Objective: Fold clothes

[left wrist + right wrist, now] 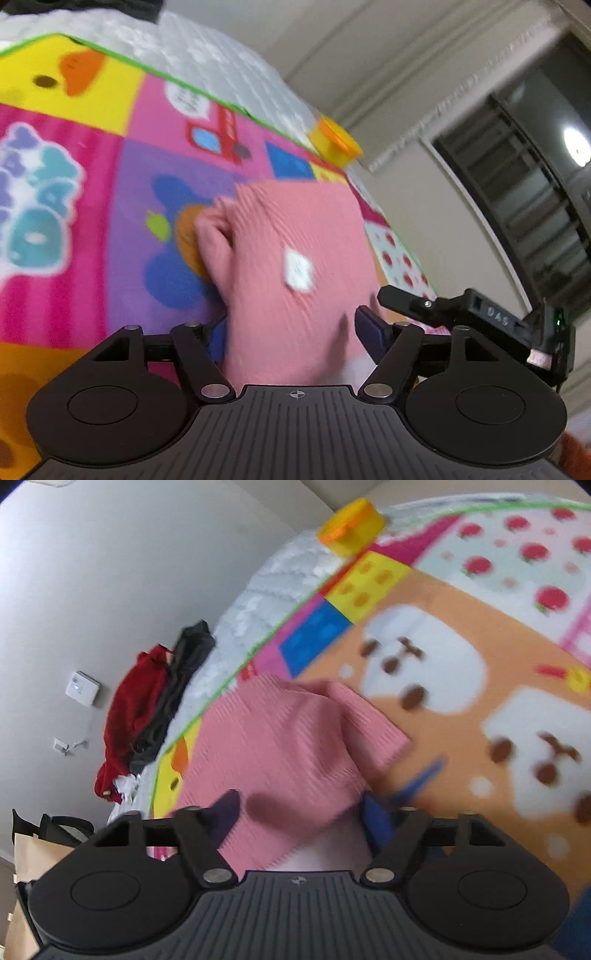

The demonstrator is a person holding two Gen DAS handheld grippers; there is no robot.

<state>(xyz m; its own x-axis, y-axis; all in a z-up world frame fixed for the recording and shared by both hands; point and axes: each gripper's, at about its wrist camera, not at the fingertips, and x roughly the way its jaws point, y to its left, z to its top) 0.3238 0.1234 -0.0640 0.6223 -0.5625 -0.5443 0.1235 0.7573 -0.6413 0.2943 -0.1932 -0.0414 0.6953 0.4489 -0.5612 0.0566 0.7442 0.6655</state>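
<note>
Lying folded on the mat (461,602), pink ribbed garment (280,738) shows creases.

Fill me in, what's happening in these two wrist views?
A person with a gripper in each hand is folding a pink garment on a colourful play mat spread over a white quilt. Both the left gripper and the right gripper are open, fingers either side of the near edge of the cloth, gripping nothing. The garment looks partly folded, a white label facing up. A yellow tub sits at the mat's far edge, and red and black clothes lie heaped on the quilt. Both views are motion-blurred.
</note>
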